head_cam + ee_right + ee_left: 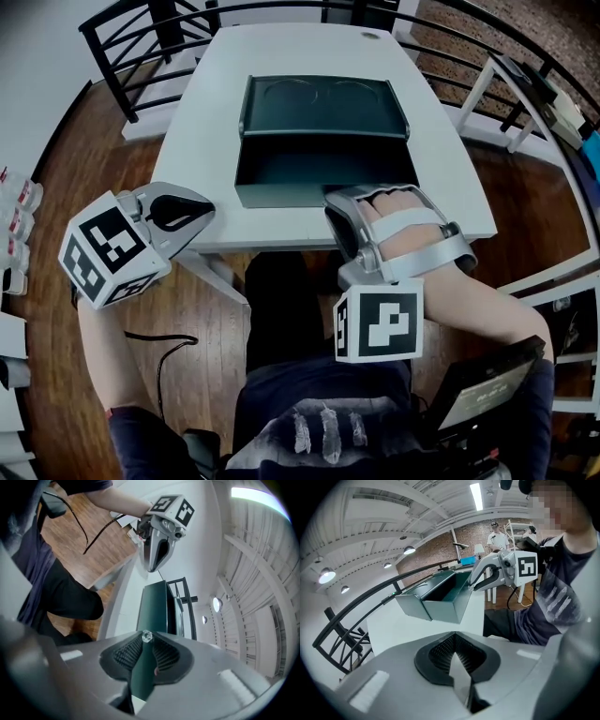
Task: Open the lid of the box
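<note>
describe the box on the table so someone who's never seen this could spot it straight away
Look at the white table ringed by a black railing; the box sits on it, toward the near edge. It is a dark green rectangular box, open and empty inside, with its lid swung open behind it, showing two round impressions. The right gripper is clamped on its front wall.

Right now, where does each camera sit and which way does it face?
Head view: on the person's head, steeply down at the white table; left gripper, right gripper, forearms, lap show.
Left gripper view: off the table's left edge, facing right; shut jaws, torso show.
Right gripper view: clamped on the dark green metal box, facing left.
Shared: both gripper views show box and opposite gripper.
</note>
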`<control>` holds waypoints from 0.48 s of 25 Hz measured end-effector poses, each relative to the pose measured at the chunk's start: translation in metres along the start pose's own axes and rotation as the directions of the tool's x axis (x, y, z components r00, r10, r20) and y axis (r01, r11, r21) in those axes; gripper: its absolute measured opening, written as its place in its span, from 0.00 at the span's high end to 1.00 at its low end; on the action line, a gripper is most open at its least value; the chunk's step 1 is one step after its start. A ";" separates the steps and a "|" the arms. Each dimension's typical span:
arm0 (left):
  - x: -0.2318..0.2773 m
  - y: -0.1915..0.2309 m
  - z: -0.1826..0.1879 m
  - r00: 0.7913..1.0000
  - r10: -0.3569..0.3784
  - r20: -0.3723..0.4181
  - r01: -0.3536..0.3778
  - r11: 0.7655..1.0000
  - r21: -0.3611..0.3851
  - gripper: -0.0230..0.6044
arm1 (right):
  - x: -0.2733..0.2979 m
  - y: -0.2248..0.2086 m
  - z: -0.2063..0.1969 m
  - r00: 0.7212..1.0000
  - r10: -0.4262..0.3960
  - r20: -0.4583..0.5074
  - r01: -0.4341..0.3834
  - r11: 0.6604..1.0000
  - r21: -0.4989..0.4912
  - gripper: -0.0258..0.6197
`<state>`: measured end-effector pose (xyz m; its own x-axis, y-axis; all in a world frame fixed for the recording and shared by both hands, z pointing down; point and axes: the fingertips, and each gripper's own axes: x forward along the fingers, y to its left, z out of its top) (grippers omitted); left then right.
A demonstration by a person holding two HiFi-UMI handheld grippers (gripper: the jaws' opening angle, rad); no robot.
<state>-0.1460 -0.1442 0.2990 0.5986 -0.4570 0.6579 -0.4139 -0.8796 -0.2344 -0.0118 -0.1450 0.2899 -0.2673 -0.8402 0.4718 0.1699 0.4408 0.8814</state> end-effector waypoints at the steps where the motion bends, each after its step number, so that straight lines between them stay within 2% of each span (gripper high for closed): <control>1: 0.000 -0.001 0.000 1.000 0.004 -0.002 -0.004 1.000 0.007 0.94 | -0.004 0.003 0.001 1.000 0.012 0.002 -0.012 1.000 -0.002 0.85; 7: -0.007 -0.003 -0.004 0.999 0.031 -0.028 -0.030 0.999 0.017 0.94 | -0.026 0.018 0.011 0.995 0.090 0.037 -0.090 0.996 0.008 0.86; 12: -0.015 -0.008 -0.008 0.998 0.048 -0.045 -0.047 0.999 0.024 0.94 | -0.033 0.020 0.010 0.996 0.085 0.022 -0.085 0.996 0.003 0.86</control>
<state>-0.1570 -0.1295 0.2963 0.5466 -0.4924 0.6773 -0.4249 -0.8601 -0.2824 -0.0094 -0.1054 0.2924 -0.2724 -0.7927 0.5454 0.1895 0.5115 0.8381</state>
